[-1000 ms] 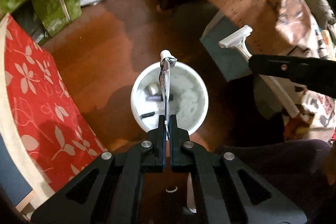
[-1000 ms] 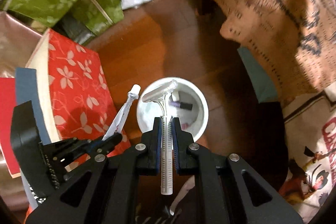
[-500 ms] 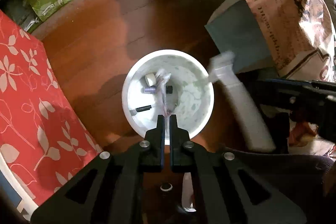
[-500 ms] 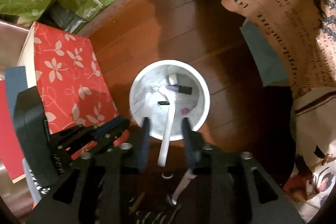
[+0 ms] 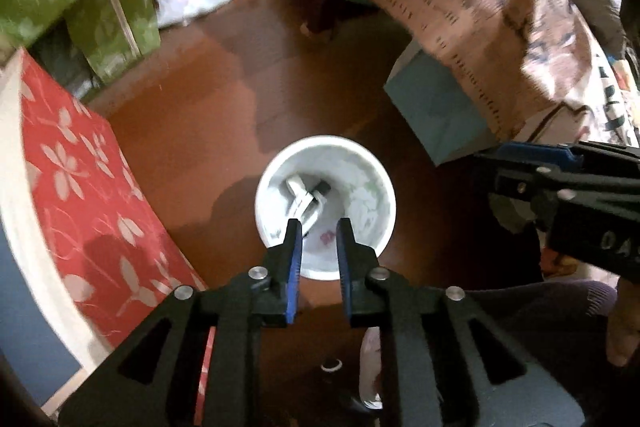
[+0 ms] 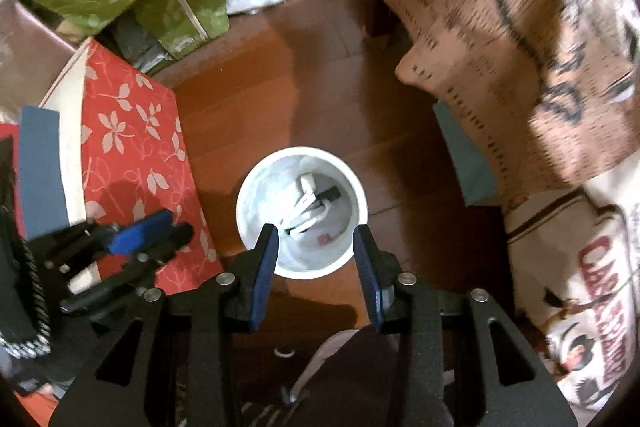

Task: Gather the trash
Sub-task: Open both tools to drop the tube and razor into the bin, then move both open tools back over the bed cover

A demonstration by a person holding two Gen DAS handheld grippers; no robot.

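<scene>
White bin below parted jaws

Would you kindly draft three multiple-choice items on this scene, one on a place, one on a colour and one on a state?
1. Where does the white razor lie?
A. On the floor
B. Inside the white bin
C. On the red floral cloth

2. What colour are the claw pads?
A. Blue
B. Yellow
C. Green

3. What state is the right claw in?
A. Shut on the razor
B. Shut on a tube
C. Open, holding nothing

Answers: 1 B, as the razor rests among the trash within the bin's rim; 2 A, as both inner faces show blue; 3 C, as a wide gap shows the bin between the fingers.
</scene>
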